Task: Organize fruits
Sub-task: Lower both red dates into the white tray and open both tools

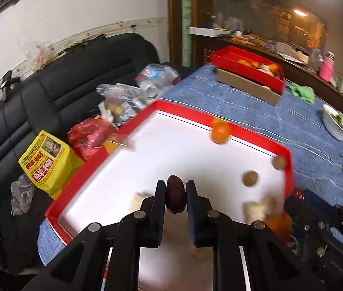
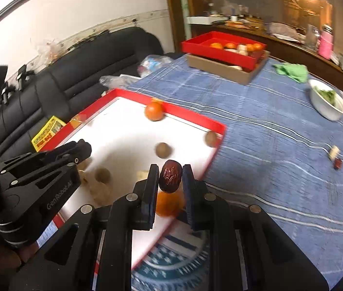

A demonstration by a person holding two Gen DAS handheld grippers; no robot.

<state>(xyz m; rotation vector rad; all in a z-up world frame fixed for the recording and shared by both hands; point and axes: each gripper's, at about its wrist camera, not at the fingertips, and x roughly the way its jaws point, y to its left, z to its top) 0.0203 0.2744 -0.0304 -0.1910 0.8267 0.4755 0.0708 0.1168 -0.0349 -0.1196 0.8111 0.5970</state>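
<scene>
left hand-held gripper (image 1: 175,195) clamps dark date (image 1: 175,194) | right hand-held gripper (image 2: 170,179) clamps wrinkled date (image 2: 170,178)

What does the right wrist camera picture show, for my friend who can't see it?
The right gripper pinches a wrinkly dark red date above a red-rimmed white tray on a blue cloth. An orange and small brown fruits lie in the tray, and the left gripper reaches in beside it.

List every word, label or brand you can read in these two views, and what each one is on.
"GenRobot.AI", roughly as it reads: on the side of the left gripper, seen from the right wrist view.
Red Chinese characters on the yellow bag beside the sofa: printed large, but upside down and too blurred to read.
Nothing else legible.
</scene>
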